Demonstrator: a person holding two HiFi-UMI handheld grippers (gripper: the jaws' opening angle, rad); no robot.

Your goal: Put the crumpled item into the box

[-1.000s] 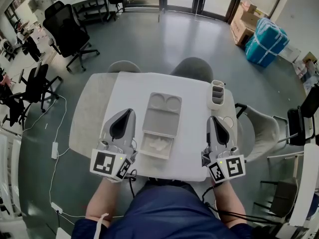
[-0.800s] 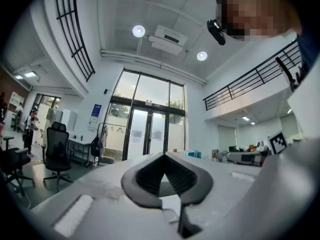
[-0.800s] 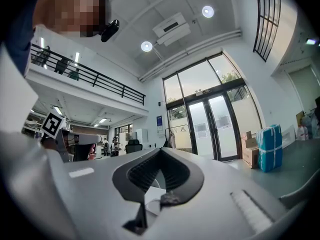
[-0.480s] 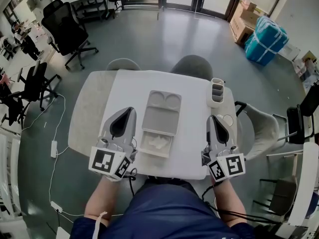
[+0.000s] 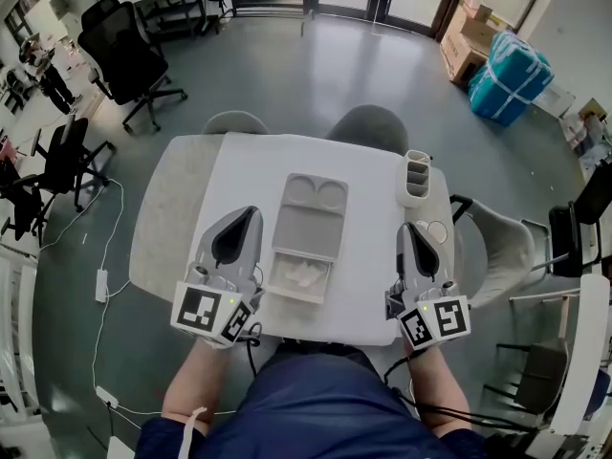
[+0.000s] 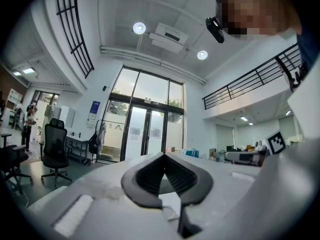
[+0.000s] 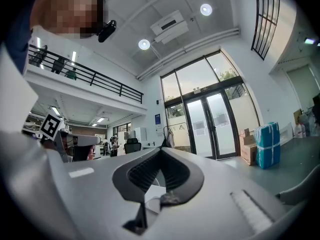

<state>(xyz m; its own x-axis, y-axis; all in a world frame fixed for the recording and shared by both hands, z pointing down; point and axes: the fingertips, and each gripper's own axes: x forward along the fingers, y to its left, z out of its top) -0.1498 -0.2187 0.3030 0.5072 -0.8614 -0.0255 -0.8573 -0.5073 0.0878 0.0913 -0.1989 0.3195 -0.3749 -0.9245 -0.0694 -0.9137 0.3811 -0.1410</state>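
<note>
Both grippers lie on the bench with jaws pressed together and nothing between them: the left gripper just left of the box, the right gripper well apart on its right. The crumpled item sits loose in the box's nearest compartment, so the task looks done. It seems to be light, soft white paper or tissue that would squash easily; should it need lifting, pinch a raised fold near its middle, gently

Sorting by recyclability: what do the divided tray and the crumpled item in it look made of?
Divided tray: likely moulded plastic, matte grey, with rounded recesses. Crumpled item: probably white paper or tissue, judging by soft creases; too small to confirm.
</note>
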